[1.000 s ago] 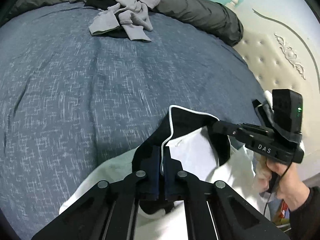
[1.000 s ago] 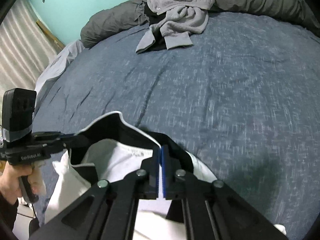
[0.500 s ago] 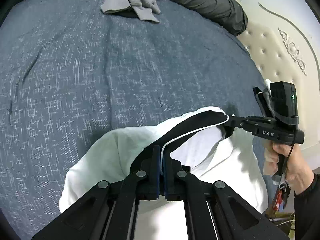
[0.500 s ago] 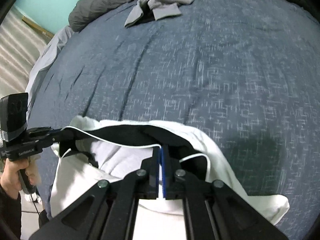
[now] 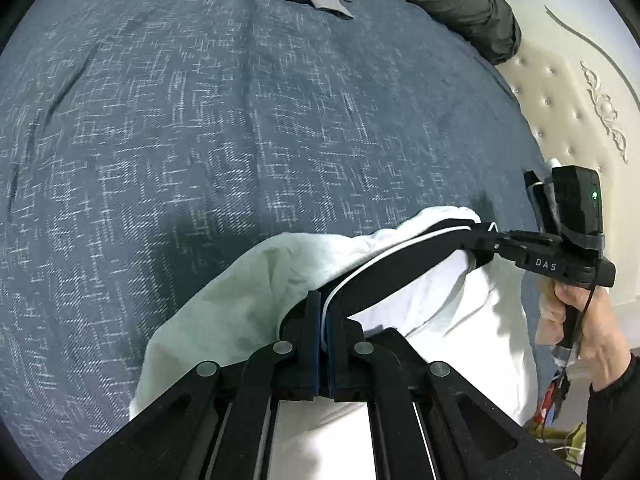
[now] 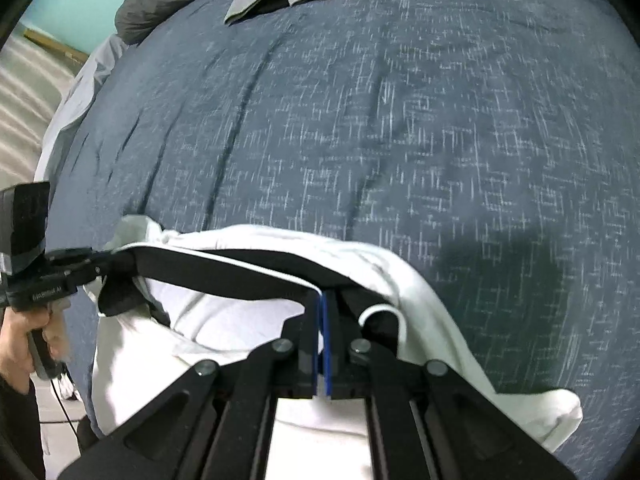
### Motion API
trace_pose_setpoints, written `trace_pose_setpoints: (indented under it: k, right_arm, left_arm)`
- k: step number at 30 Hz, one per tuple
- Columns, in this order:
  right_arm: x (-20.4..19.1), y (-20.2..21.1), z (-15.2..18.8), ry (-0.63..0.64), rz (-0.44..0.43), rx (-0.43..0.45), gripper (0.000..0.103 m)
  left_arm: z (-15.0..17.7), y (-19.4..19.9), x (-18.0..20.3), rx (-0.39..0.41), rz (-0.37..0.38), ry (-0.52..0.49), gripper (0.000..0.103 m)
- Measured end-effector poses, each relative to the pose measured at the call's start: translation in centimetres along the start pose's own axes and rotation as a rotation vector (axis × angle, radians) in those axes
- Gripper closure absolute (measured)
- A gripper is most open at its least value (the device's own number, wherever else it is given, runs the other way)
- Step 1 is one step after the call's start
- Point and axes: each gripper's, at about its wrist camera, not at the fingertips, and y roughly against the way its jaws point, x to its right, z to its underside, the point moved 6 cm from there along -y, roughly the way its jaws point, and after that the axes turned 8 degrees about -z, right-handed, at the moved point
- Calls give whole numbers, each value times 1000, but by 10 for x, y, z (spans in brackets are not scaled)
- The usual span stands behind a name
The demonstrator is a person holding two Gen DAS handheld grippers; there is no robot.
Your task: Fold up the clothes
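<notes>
"DAS" lettering on right claw [image 5: 486, 240]

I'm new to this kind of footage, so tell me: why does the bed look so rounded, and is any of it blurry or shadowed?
Left wrist view: the fisheye lens bulges the blue bedspread and blacks out the corners; a dark shadow lies beside the white garment. Right wrist view: same bulge, the bedspread's flecks streak with motion blur, and a shadow falls right of the garment.

dim, even indoor light; soft shadows on the bedspread [image 5: 240, 140] beyond the garment [image 6: 248, 320]; fisheye bending, dark corners, slight motion blur.
</notes>
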Motion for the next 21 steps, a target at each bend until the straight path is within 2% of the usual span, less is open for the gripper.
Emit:
trace_pose_setpoints:
  k: [5,7,8,12,17,20,21]
  right_arm:
    - [2,1,-3,-7,12,34,102]
    - [9,4,-3,-38,-13,52,101]
    - [12,6,-3,-55,-26,68,97]
    - [18,15,-4,-81,-58,126,96]
    - [13,42,-7,-19,-80,261,93]
    - [3,56,-5,46,-76,322,93]
    - [-6,57,-1,90,-77,311,93]
  left_arm:
    - [-1,-5,-2,0,-10,10,101]
    - [0,-6,-3,3,-6,17,101]
    - [0,-6,-3,6,-5,13,101]
    - [1,-7,-2,13,4,5,99]
    - [1,-4,0,22,-3,-9,98]
    - [2,-4,1,27,-3,-20,98]
    - [1,-4,2,29,-5,-24,98]
